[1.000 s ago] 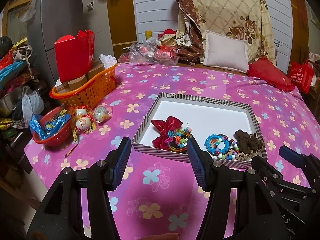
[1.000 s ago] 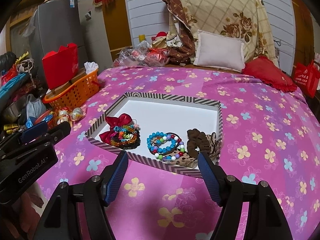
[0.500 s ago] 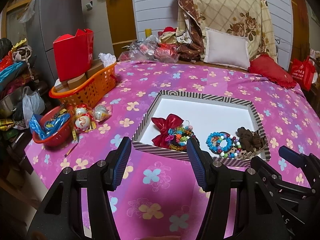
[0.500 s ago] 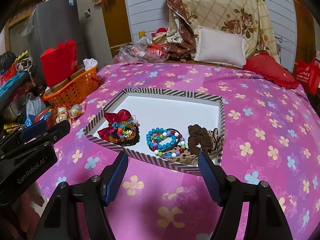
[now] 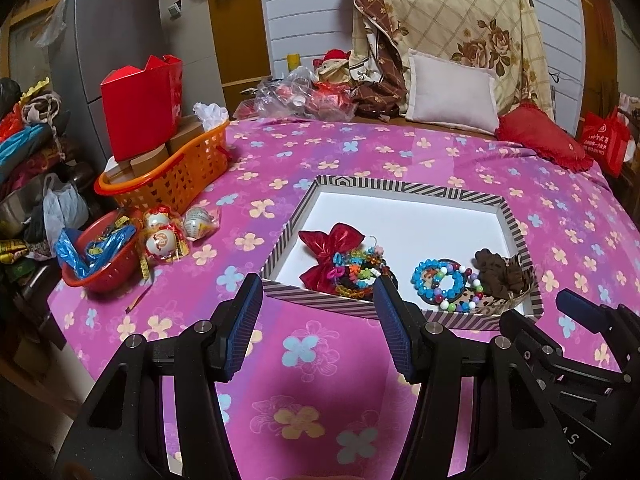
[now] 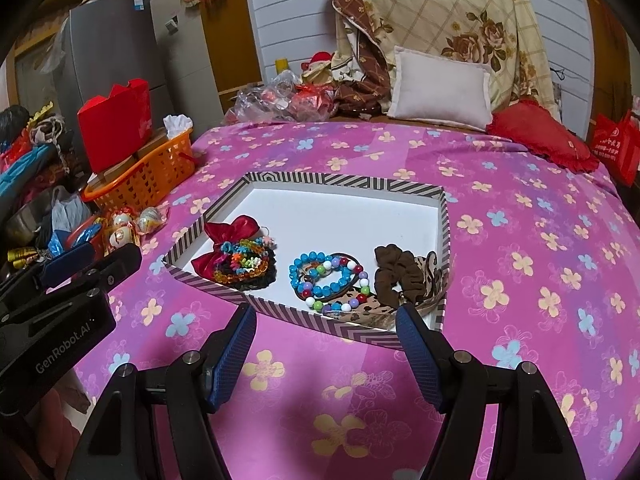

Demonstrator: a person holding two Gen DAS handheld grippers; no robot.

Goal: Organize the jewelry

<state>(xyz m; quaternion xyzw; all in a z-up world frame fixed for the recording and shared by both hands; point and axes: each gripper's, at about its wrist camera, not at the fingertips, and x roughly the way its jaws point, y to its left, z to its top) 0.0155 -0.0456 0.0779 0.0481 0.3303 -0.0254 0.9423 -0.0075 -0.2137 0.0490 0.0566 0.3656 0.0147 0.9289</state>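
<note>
Jewelry lay along the near edge of a shallow striped tray (image 6: 224,210), white inside, that rested on a pink flowered cloth (image 6: 520,240) spread over what looked like a bed. At the tray's left end sat a red satin bow (image 6: 224,240) with a multicolored beaded bracelet (image 6: 244,266) lying against it on a dark scrunchie. In the middle, a blue beaded bracelet (image 6: 320,274) overlapped a strand of mixed white, red, green and purple beads (image 6: 340,300). At the right end a brown scrunchie (image 6: 400,276) rested on a leopard-print band (image 6: 430,276).

Both tongs hovered over the cloth just short of the tray's near wall, touching nothing. The left tongs (image 5: 318,322) stood wide apart and empty, lined up with the bow (image 5: 332,248). The right tongs (image 6: 326,354) were likewise spread wide and empty, facing the blue bracelet and the brown scrunchie.

Off to the left, an orange basket (image 5: 176,178) held a red paper box (image 5: 140,108), and a red bowl (image 5: 96,276) with blue wrapping sat at the cloth's edge beside some round wrapped trinkets (image 5: 162,236). A white pillow (image 6: 440,88) and a red cushion (image 6: 536,136) lay at the far side.
</note>
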